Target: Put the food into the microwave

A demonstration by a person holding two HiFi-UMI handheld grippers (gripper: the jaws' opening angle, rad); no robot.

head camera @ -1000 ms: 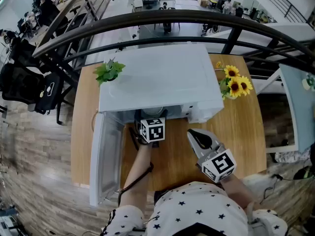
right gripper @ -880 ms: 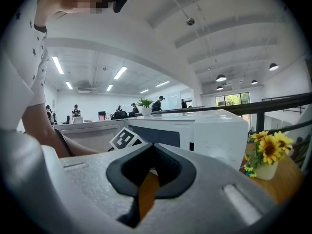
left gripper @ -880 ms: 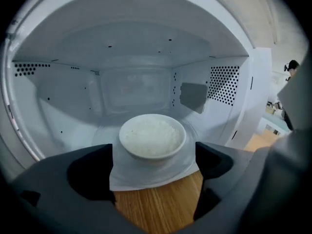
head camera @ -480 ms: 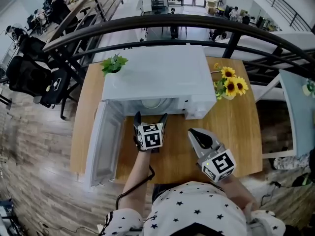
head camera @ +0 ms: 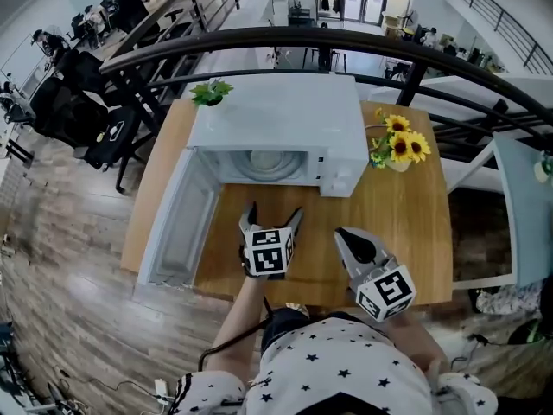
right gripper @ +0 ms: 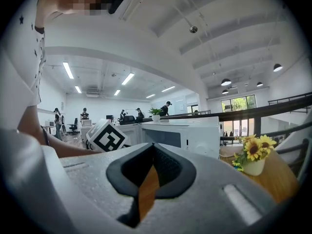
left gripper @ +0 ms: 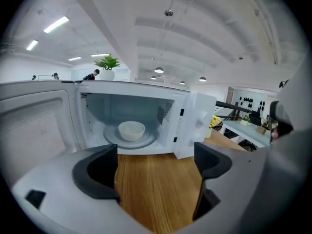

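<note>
Since the bowl (left gripper: 131, 129) apparently sits in the microwave (head camera: 276, 119), its open door (head camera: 181, 223) lies at nine o'clock from the spread, empty left gripper (head camera: 272, 213); the right gripper (head camera: 347, 236), pressed together, is farther.

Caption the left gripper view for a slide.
Open left claw faces the open microwave, white bowl inside.

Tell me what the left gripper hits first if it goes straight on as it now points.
Probably the white bowl inside the open microwave; the left gripper, jaws apart, aims into the cavity over the table. Depth is unclear.
</note>
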